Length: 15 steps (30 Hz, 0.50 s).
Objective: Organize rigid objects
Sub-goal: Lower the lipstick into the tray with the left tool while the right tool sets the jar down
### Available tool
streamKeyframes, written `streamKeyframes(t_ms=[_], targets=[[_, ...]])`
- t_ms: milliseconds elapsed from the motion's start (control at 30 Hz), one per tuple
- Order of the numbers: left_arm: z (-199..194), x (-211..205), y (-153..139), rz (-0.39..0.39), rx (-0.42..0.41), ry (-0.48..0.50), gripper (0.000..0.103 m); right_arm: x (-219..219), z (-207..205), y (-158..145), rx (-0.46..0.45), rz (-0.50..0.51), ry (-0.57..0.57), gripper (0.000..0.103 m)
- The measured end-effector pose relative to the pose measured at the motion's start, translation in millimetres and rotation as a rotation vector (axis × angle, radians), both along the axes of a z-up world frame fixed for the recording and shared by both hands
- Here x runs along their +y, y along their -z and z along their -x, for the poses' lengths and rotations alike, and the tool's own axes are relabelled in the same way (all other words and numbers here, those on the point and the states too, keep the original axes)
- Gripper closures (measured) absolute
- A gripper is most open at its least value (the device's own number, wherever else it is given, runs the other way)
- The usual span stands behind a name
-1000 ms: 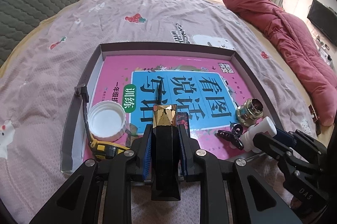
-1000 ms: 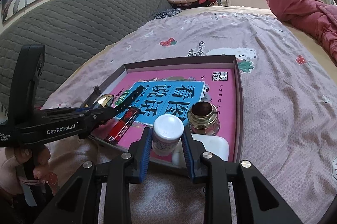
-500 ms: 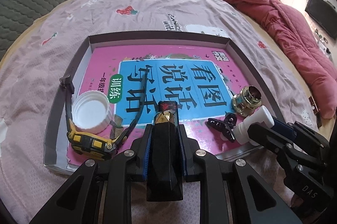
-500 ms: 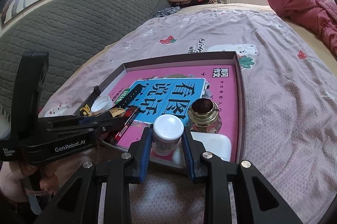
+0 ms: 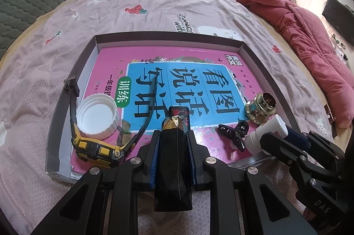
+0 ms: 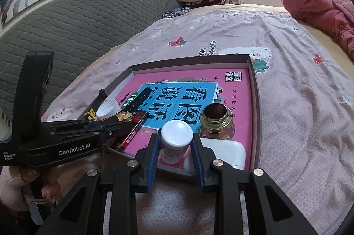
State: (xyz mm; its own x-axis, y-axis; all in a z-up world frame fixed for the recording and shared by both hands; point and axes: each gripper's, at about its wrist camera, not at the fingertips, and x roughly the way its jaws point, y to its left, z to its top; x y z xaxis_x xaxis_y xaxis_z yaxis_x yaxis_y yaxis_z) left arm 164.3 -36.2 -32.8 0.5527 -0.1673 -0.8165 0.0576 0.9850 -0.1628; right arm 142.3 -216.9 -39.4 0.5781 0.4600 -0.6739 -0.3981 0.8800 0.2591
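We hold two of the rigid objects at once, both poised at the near edge of the shallow box tray [image 5: 73,78] that lies on the bed [image 5: 132,14]. Our left tool [image 5: 173,137] is clamped on a black faceted bottle with a gold collar [image 5: 173,159], its capped end reaching over the pink workbook [image 5: 172,58] that lines the tray. Our right tool [image 6: 176,143] is closed on a small white-capped bottle [image 6: 176,135], which sits over the tray's near rim, just beside a white rounded case [image 6: 230,152] and near a squat glass jar with a brass neck [image 6: 216,122].

Already lying in the tray are a yellow and black wristwatch [image 5: 95,146], a white ribbed lid [image 5: 97,117] inside the loop of its strap, and a black hair clip [image 5: 232,133] between our two held items.

We judge that we are in the placing step: both pieces are carried to the tray but not yet set down. The next move calls for lowering each one onto a bare stretch of the workbook, the black bottle between the watch strap and the hair clip, the white-capped bottle clear of the case and jar, then easing the pads apart. The black bottle looks slim and likely to roll or tip, so laying it flat seems safer than standing it.
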Motion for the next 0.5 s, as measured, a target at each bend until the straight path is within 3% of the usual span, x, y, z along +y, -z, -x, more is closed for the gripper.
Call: streamKeyframes(t_ms=[300,500], targets=[[0.0,0.1,0.3,-0.001,0.002,0.000,0.081,22.2,10.2,-0.4,-0.072,0.155,-0.054,0.074],[-0.3,1.1,0.6,-0.001,0.003,-0.004,0.081,24.7,11.0,-0.7,-0.078,0.168,-0.056,0.074]])
